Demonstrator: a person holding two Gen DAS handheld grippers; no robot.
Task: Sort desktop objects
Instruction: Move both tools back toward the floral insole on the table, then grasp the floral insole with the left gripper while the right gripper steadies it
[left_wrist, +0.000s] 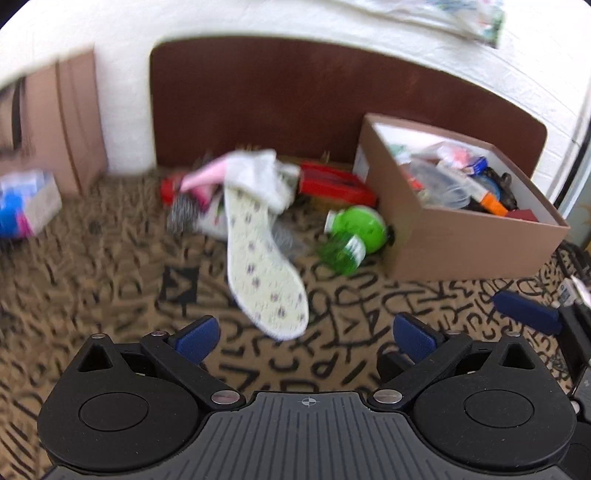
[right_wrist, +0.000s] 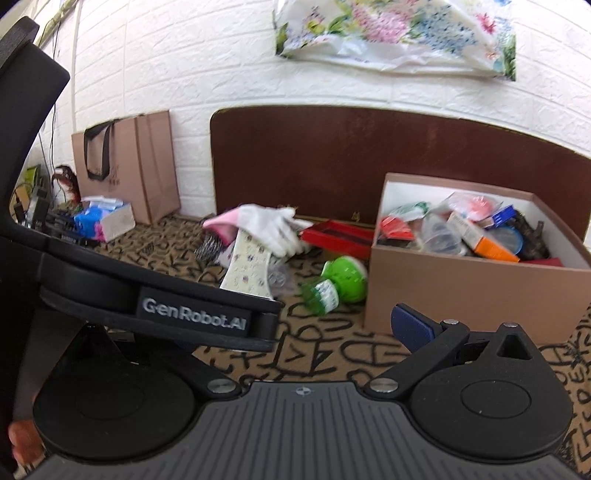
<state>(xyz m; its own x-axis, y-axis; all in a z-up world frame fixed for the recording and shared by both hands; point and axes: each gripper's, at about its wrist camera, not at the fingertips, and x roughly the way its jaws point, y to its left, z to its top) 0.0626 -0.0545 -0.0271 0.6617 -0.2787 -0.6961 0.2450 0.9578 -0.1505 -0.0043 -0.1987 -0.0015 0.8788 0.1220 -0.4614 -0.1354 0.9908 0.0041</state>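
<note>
hovering, left gripper agape, empty, near insole

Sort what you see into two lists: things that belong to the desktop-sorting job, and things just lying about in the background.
Belongs to the job:
cardboard box
patterned insole
white glove
green bottle
red tray
left gripper

Just lying about:
paper bag
brown board
floral cloth
tissue pack
</note>
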